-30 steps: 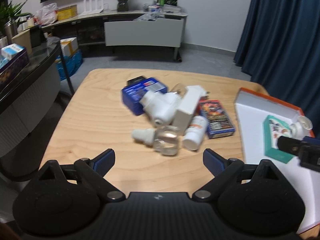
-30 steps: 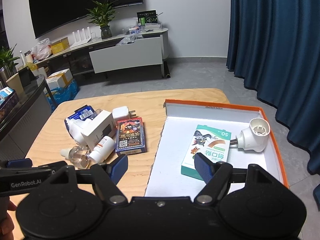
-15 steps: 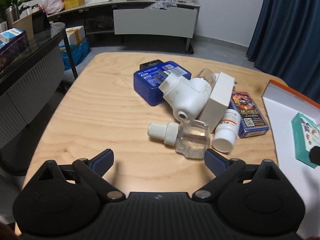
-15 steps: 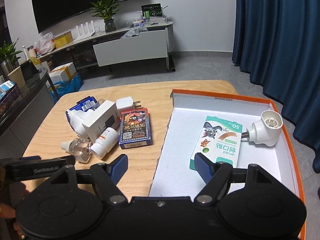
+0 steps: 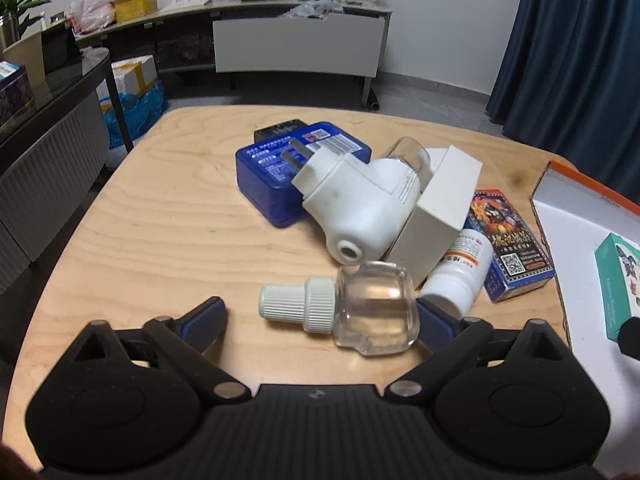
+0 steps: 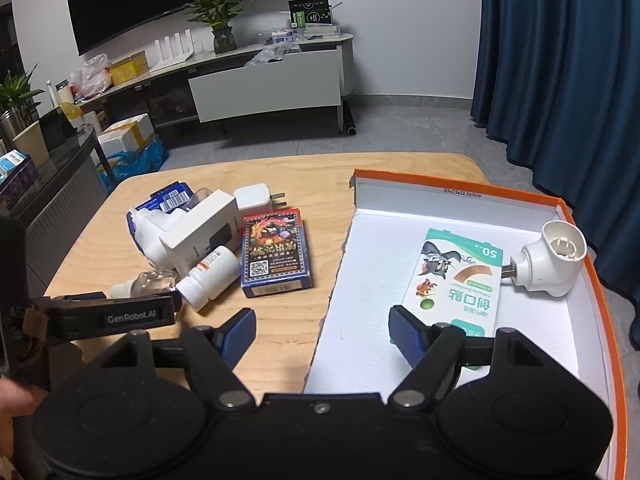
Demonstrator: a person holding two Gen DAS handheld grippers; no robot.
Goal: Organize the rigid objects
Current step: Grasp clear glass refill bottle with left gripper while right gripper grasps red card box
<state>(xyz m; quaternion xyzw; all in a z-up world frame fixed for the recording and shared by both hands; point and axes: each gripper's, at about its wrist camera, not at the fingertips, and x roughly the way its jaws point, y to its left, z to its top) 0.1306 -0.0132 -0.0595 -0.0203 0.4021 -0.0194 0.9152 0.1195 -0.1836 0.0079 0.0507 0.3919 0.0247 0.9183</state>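
From the left wrist, the left gripper [image 5: 318, 318] sits lower and nearer the pile than a second ago. Its jaws are closing around the clear bottle [image 5: 360, 308], which lies on its side on the wooden table [image 5: 160, 240] between them; the right pad looks to be at the glass, the left pad still apart from the white cap. Behind it lie the white plug-in unit [image 5: 360, 208], white box [image 5: 440, 216], pill bottle [image 5: 460, 272] and blue case [image 5: 272, 176].

From the right wrist, the right gripper [image 6: 322, 334] hangs spread and empty over the near edge of the orange-rimmed box [image 6: 440, 188], slightly lower than before. Inside lie the green packet [image 6: 460, 276] and another white plug-in unit [image 6: 552, 260], unmoved.
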